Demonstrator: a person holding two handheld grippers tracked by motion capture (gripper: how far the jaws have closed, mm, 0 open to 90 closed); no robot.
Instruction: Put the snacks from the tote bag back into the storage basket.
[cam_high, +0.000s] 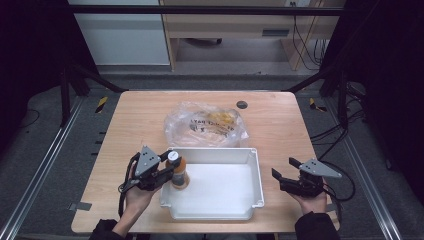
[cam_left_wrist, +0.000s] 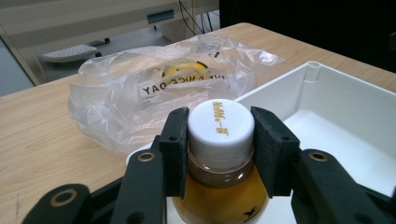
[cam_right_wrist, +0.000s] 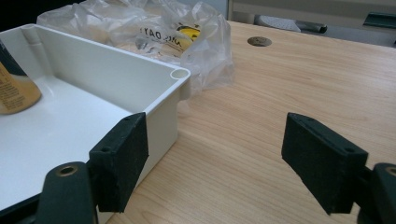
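A small bottle (cam_high: 179, 177) of amber liquid with a white cap (cam_left_wrist: 220, 125) stands upright in the left end of a white plastic tray (cam_high: 220, 192). My left gripper (cam_high: 171, 162) is shut on the bottle, its black pads pressing both sides of the cap and neck. The bottle's lower body (cam_right_wrist: 14, 88) rests on the tray floor by the left wall. My right gripper (cam_high: 283, 167) hovers over the table just right of the tray. It is open, with bare wood between its pads (cam_right_wrist: 122, 156), and its left pad is close to the tray's near right wall (cam_right_wrist: 163, 121).
A crumpled clear plastic bag (cam_high: 206, 125) with yellow contents and printed lettering lies just behind the tray. A round dark grommet (cam_high: 242, 104) sits in the tabletop behind the bag. Bare wood stretches right of the tray (cam_right_wrist: 280, 84). Black frame posts flank the table.
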